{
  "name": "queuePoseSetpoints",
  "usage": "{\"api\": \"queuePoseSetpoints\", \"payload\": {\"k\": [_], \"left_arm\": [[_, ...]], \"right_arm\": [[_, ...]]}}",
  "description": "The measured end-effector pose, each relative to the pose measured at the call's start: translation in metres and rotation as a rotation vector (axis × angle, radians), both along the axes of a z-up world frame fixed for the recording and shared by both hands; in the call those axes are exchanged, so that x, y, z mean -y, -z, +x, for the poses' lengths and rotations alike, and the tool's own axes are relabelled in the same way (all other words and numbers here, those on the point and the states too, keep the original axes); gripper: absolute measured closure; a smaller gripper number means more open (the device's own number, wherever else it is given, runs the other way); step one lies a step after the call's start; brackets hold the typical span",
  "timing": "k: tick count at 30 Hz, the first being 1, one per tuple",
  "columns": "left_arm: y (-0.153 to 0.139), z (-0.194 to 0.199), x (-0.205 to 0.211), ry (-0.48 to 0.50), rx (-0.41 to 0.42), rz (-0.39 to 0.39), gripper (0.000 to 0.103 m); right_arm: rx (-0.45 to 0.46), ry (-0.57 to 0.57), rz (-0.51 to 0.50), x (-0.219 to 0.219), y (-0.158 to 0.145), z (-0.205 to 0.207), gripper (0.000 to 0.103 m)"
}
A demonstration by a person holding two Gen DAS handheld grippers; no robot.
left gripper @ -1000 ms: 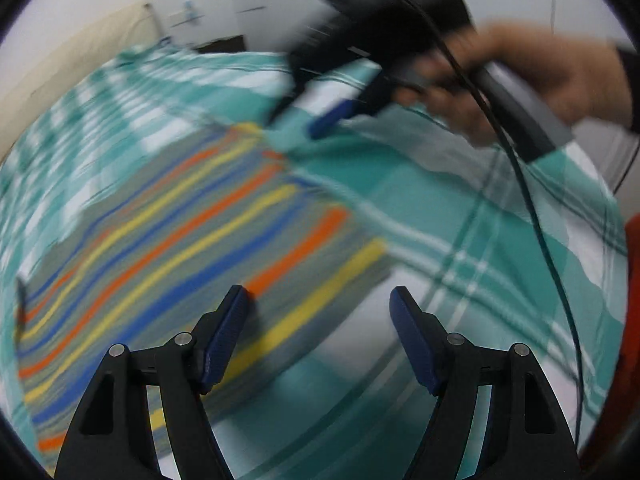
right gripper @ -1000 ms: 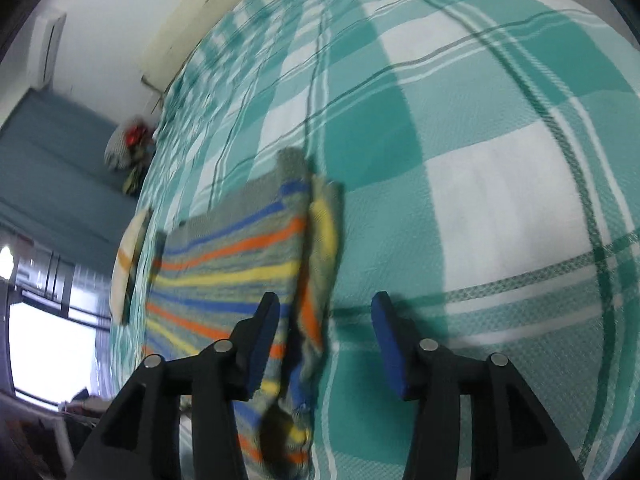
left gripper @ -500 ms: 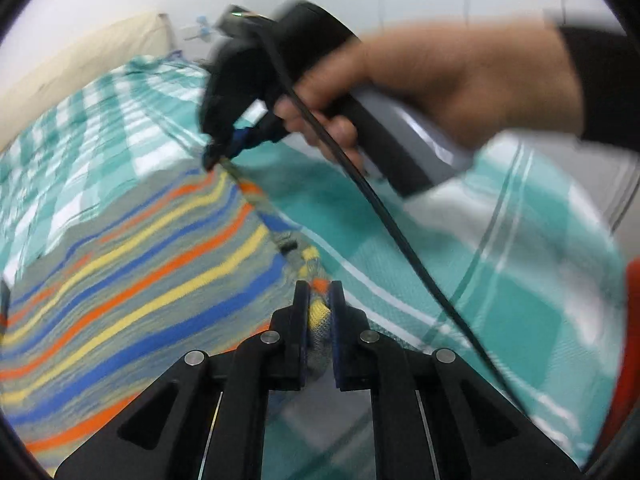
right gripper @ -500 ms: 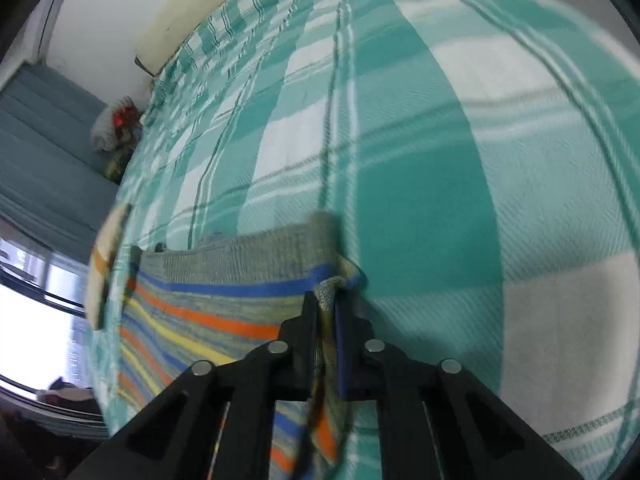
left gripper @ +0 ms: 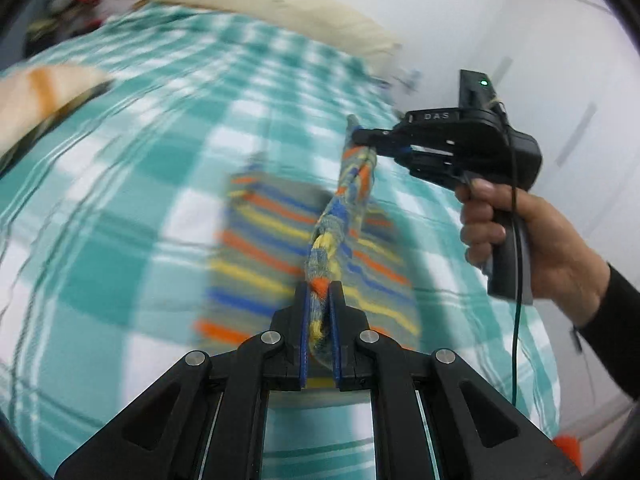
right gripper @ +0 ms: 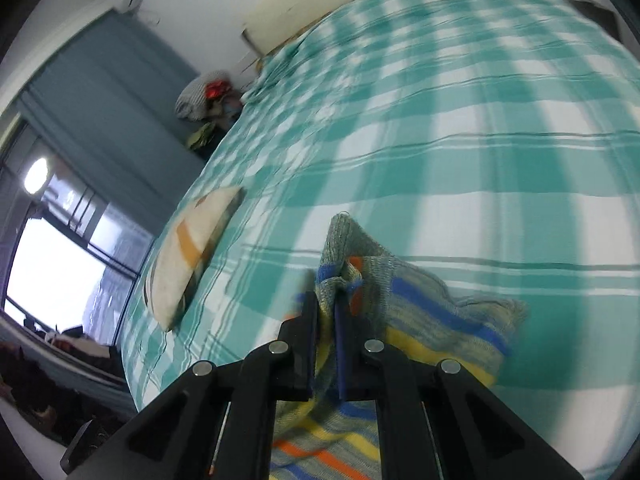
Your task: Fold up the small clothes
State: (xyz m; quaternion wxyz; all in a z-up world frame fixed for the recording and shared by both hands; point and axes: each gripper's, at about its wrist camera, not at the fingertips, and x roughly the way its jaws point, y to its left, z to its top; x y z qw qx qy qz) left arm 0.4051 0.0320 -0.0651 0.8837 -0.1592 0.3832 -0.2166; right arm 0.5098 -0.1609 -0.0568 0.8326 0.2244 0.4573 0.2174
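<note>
Two claws, left claw (left gripper: pixel 319 300) and right claw (right gripper: pixel 325 308), pinch a soft striped knit garment (left gripper: pixel 352 184) by one edge, limp and light above the bed (left gripper: pixel 120 208).

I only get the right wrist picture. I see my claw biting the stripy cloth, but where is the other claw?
Observer: The left claw is shut on the same stripy cloth, at the other end of that edge.
Operator: Is the cloth flat between them?
Observer: No, the edge is lifted and bunched like a rope between the left claw and the right claw.
Operator: Is all of it in the air?
Observer: No, the rest lies blurry on the checked bed cover.
</note>
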Motion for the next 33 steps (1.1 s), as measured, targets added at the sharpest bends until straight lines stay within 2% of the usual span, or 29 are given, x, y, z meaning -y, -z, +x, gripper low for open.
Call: {"api": "queuePoseSetpoints", "payload": {"k": [5, 7, 8, 9, 11, 13, 15, 16, 18, 19, 21, 23, 24, 25, 26, 27, 28, 29, 32, 33], "left_arm": [[0.029, 0.003, -0.033, -0.082, -0.073, 0.002, 0.096], [0.048, 0.008, -0.038, -0.117, -0.144, 0.052, 0.090], [0.054, 0.004, -0.044, -0.137, -0.170, 0.078, 0.084], [0.058, 0.005, -0.049, -0.167, -0.200, 0.099, 0.073], [0.054, 0.000, -0.068, -0.206, -0.204, 0.055, 0.065], [0.041, -0.008, -0.079, -0.225, -0.161, 0.060, 0.063], [0.027, -0.011, -0.079, -0.211, -0.115, 0.069, 0.063], [0.018, -0.012, -0.076, -0.181, -0.084, 0.067, 0.064], [0.009, -0.011, -0.063, -0.096, -0.030, 0.054, 0.073], [0.004, -0.010, -0.048, -0.032, -0.001, 0.061, 0.075], [0.007, 0.001, -0.023, 0.047, 0.021, 0.106, 0.076], [0.022, 0.008, -0.006, 0.097, -0.004, 0.148, 0.077], [0.035, 0.012, 0.002, 0.120, -0.045, 0.178, 0.079], [0.054, 0.017, 0.011, 0.151, -0.110, 0.225, 0.080], [0.062, 0.017, 0.015, 0.164, -0.134, 0.260, 0.084], [0.067, 0.017, 0.018, 0.180, -0.141, 0.296, 0.085], [0.061, 0.015, 0.018, 0.190, -0.123, 0.310, 0.085], [0.053, 0.015, 0.017, 0.193, -0.115, 0.303, 0.082], [0.021, 0.033, 0.009, 0.164, -0.049, 0.232, 0.055], [0.015, 0.038, 0.008, 0.157, -0.028, 0.222, 0.051]], "right_arm": [[-0.024, -0.066, -0.023, -0.072, 0.026, 0.018, 0.095], [-0.043, -0.102, -0.038, -0.095, 0.040, 0.022, 0.092], [-0.050, -0.115, -0.035, -0.099, 0.045, 0.023, 0.085], [-0.059, -0.113, -0.037, -0.103, 0.050, 0.021, 0.067], [-0.041, -0.096, 0.012, -0.097, 0.046, 0.014, 0.053], [0.014, -0.074, 0.027, -0.080, 0.033, 0.002, 0.053], [0.061, -0.056, -0.052, -0.060, 0.017, -0.014, 0.054], [0.090, -0.069, -0.121, -0.052, 0.010, -0.026, 0.057], [0.128, -0.118, -0.253, -0.042, 0.003, -0.052, 0.076], [0.133, -0.157, -0.302, -0.040, 0.002, -0.069, 0.079], [0.135, -0.231, -0.316, -0.041, 0.006, -0.102, 0.081], [0.136, -0.303, -0.310, -0.049, 0.018, -0.133, 0.082], [0.121, -0.334, -0.327, -0.052, 0.032, -0.149, 0.083], [0.084, -0.363, -0.359, -0.055, 0.051, -0.160, 0.085], [0.024, -0.393, -0.410, -0.057, 0.075, -0.169, 0.088], [-0.009, -0.404, -0.453, -0.056, 0.091, -0.176, 0.088], [-0.001, -0.403, -0.453, -0.053, 0.094, -0.181, 0.088], [0.008, -0.397, -0.430, -0.048, 0.089, -0.182, 0.089], [0.038, -0.352, -0.347, -0.031, 0.064, -0.164, 0.089], [0.064, -0.325, -0.345, -0.025, 0.054, -0.150, 0.089]]}}
